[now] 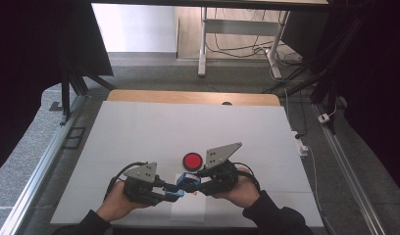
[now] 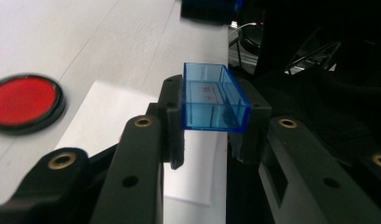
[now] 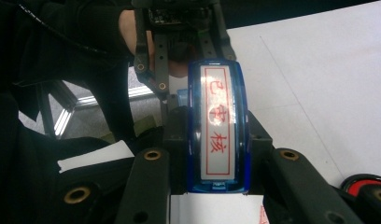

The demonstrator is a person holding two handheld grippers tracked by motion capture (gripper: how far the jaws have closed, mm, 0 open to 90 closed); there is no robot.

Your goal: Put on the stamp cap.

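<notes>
1. My left tool (image 2: 205,140) clamps the blue cap (image 2: 212,100), frame centre.
2. My right tool (image 3: 217,154) grips the blue stamp (image 3: 217,126), centre.
3. Advice: align the axes, then press together gently above the paper (image 1: 188,208).

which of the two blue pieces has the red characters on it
The stamp body in the right tongs: white face, red characters. The left tongs grip a hollow clear blue cap.

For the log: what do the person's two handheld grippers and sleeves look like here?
Both the left gripper and right gripper are black, two-jawed, with brass-coloured rivets at the joints. Each carries a grey three-cornered plate drilled with small holes, and trails a black cable. The sleeves are dark.
</notes>
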